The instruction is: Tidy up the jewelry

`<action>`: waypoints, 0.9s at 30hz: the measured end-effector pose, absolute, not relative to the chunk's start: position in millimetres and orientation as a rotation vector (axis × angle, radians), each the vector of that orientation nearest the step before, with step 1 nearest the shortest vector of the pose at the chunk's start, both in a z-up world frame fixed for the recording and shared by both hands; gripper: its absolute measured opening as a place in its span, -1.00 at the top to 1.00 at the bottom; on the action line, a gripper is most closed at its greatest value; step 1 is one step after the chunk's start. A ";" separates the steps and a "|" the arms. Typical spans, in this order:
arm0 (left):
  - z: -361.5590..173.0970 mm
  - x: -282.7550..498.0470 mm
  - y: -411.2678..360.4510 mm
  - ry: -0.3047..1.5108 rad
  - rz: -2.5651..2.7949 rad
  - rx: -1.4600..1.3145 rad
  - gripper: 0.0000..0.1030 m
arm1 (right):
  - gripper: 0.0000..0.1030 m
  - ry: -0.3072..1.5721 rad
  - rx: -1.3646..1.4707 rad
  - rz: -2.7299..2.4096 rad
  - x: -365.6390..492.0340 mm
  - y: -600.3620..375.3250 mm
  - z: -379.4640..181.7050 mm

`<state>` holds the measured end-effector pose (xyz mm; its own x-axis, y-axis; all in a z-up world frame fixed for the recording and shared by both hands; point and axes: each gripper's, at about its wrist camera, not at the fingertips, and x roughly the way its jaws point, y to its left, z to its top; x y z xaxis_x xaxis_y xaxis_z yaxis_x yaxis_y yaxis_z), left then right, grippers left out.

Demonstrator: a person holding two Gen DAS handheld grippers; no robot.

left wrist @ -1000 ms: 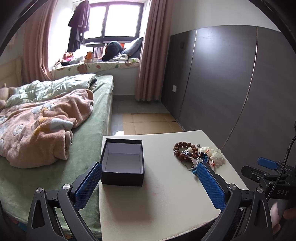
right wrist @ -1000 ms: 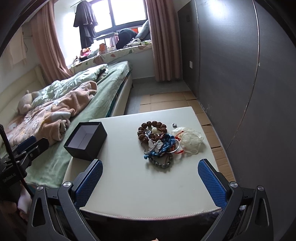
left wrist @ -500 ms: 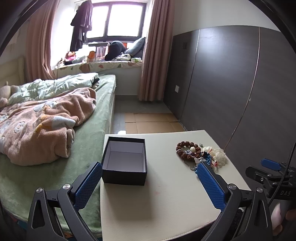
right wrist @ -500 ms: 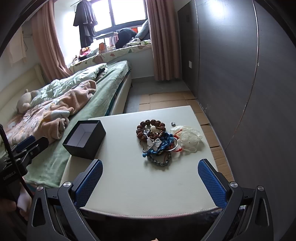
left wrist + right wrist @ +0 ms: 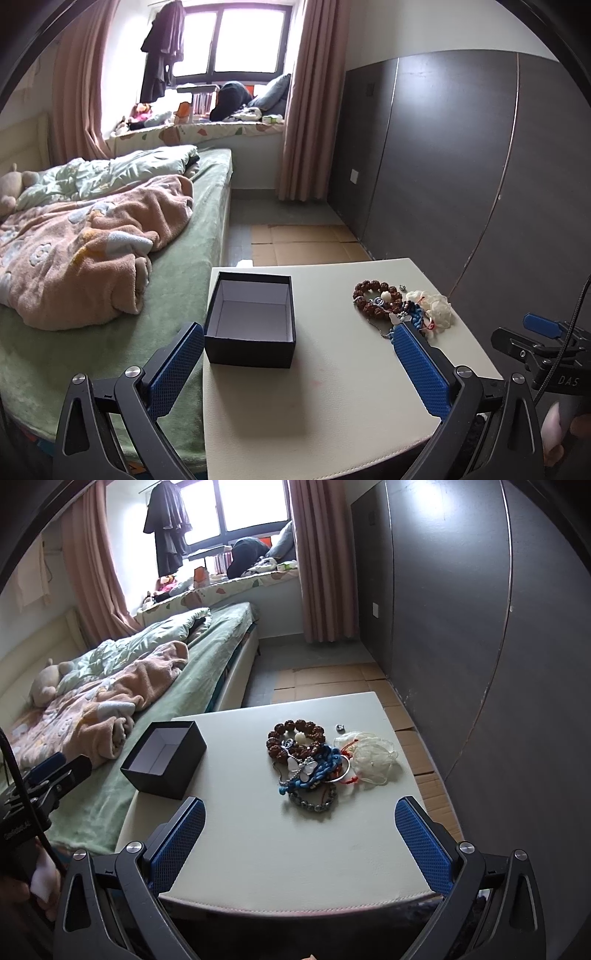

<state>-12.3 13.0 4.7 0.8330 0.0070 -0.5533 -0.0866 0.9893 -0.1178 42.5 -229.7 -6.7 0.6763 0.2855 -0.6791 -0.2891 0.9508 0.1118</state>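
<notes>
An open black box point(image 5: 251, 317) with a pale inside stands empty on the left of the cream table point(image 5: 332, 398); it also shows in the right wrist view point(image 5: 164, 758). A heap of jewelry point(image 5: 314, 764) lies at the table's right: brown bead bracelet point(image 5: 295, 733), blue cord, silver bangle, butterfly pendant, white mesh pouch point(image 5: 373, 758). The heap shows in the left wrist view point(image 5: 391, 304). My left gripper point(image 5: 299, 363) is open and empty, just before the box. My right gripper point(image 5: 299, 836) is open and empty, short of the heap.
A bed point(image 5: 92, 236) with a green sheet and a pink blanket lies against the table's left side. A dark panelled wall point(image 5: 461, 166) stands right of the table. Cardboard sheets point(image 5: 303, 243) cover the floor beyond the table's far edge.
Both grippers have drifted slightly forward toward the table; the box and the heap sit a little nearer in view. Neither gripper has changed its opening. The jewelry has not moved.
</notes>
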 end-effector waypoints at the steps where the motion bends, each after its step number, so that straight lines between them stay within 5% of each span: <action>1: 4.7 -12.3 13.2 0.583 0.051 -0.140 -0.99 | -1.00 0.762 -0.006 0.323 42.1 -229.1 -6.7; 23: 0.3 2.7 7.1 0.601 0.000 -0.168 -0.99 | -1.00 0.800 0.051 0.279 63.7 -247.9 -6.8; 27: -5.3 12.9 4.0 0.620 -0.016 -0.171 -0.99 | -0.86 0.819 0.094 0.267 73.4 -257.1 -9.2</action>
